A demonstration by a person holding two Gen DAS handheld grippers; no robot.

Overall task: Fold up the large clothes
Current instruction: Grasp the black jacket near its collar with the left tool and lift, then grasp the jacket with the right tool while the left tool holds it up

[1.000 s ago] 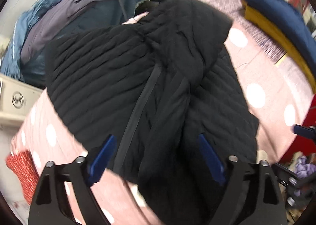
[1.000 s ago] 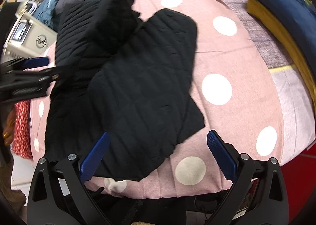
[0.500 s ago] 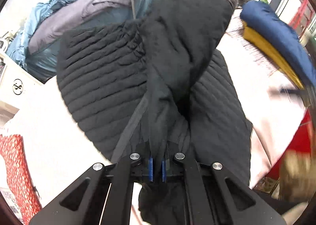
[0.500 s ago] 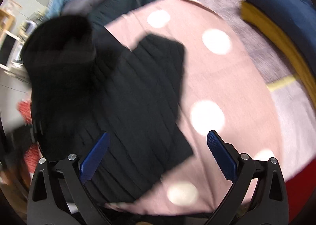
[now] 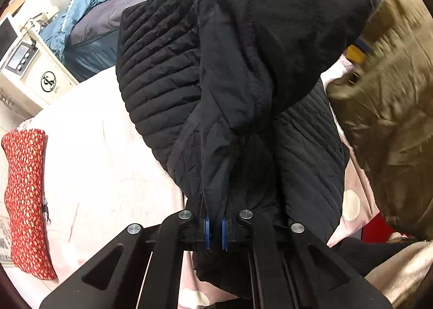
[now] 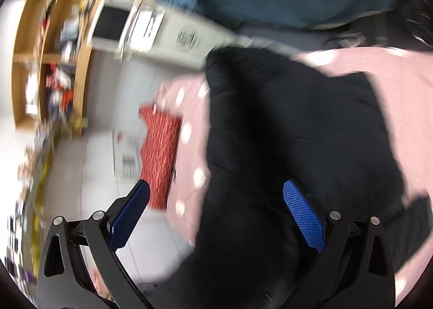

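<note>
A black quilted jacket (image 5: 167, 70) lies on a pink polka-dot bed cover (image 5: 102, 160). My left gripper (image 5: 215, 230) is shut on a fold of the jacket near its zipper and holds that part lifted, so the hood hangs toward the camera. In the right wrist view the jacket (image 6: 297, 133) spreads over the pink cover (image 6: 406, 87), blurred by motion. My right gripper (image 6: 216, 217) is open and empty above the jacket's near edge.
A red patterned cloth (image 5: 24, 195) hangs at the bed's left edge and also shows in the right wrist view (image 6: 159, 157). Blue and grey bedding (image 5: 89, 19) is piled behind. A white appliance (image 5: 29, 65) stands left. An olive-brown garment (image 5: 387, 119) fills the right. Wooden shelves (image 6: 54, 51) stand far left.
My left gripper closed on the jacket and lifted it. My right gripper stayed open and swung left toward the bed's left edge.
</note>
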